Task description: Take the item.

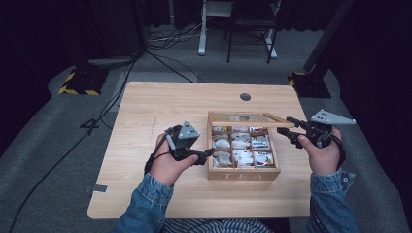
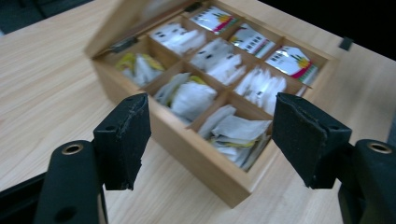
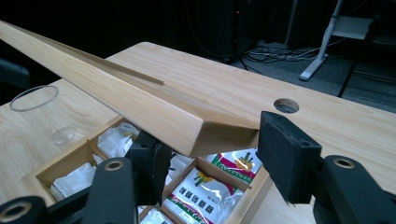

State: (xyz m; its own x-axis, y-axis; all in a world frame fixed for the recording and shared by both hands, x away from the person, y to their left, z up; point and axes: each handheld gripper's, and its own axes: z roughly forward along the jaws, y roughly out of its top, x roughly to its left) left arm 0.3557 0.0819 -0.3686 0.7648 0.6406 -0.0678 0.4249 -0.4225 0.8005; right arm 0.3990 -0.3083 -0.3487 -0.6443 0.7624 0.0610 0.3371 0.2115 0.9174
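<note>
A wooden tea box marked TEA stands on the table right of centre, its compartments holding white tea bags and colourful packets. Its lid is raised over the back. My right gripper is shut on the lid's right corner; in the right gripper view the lid runs between the jaws of this gripper, above a red and green packet. My left gripper is open at the box's left front corner. In the left gripper view it frames the box wall, gripping nothing.
The light wooden table has bare room to the left and in front of the box. A round cable hole lies behind the lid. Cables trail over the floor at left, and white desk legs stand beyond the table.
</note>
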